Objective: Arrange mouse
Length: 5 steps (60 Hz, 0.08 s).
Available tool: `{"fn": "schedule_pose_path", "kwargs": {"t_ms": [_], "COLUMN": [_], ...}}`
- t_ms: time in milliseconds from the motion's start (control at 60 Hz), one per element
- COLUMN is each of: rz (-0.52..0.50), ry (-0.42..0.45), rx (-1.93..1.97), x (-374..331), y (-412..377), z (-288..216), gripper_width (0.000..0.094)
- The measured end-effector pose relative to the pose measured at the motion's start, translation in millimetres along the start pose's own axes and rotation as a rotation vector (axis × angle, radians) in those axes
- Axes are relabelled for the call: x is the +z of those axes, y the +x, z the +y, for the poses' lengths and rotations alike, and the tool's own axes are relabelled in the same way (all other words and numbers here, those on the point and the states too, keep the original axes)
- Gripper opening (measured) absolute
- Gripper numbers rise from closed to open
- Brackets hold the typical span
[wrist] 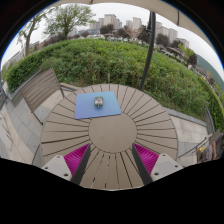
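1. The hand-held two-finger gripper [112, 160] hovers level over the near edge of a round slatted wooden table [110, 135], pointing toward its far side.
2. Its fingers are spread wide with bare slats between them, and their magenta pads [76, 157] hold nothing.
3. A small grey computer mouse [98, 101] lies on a light blue rectangular mouse mat [96, 106] near the table's far left edge, well beyond the fingers.
4. A slatted wooden chair [40, 90] stands beside the table's left edge, partly cut off.
5. The holder's hand is out of sight, and the mouse's details are too small to make out.
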<state>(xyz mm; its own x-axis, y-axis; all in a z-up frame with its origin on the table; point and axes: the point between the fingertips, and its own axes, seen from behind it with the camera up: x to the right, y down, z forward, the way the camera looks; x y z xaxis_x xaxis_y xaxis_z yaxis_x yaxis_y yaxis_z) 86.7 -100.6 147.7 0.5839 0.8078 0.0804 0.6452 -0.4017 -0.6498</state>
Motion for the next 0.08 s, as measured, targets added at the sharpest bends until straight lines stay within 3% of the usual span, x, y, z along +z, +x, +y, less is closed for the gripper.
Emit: {"fn": "schedule_pose_path", "kwargs": {"t_ms": [83], "rz": [-0.014], "ry": [0.013], "rx": [0.006], "x": [3.8], "y": [-3.9], "z": [-5.6], "gripper_width": [0.0854]}}
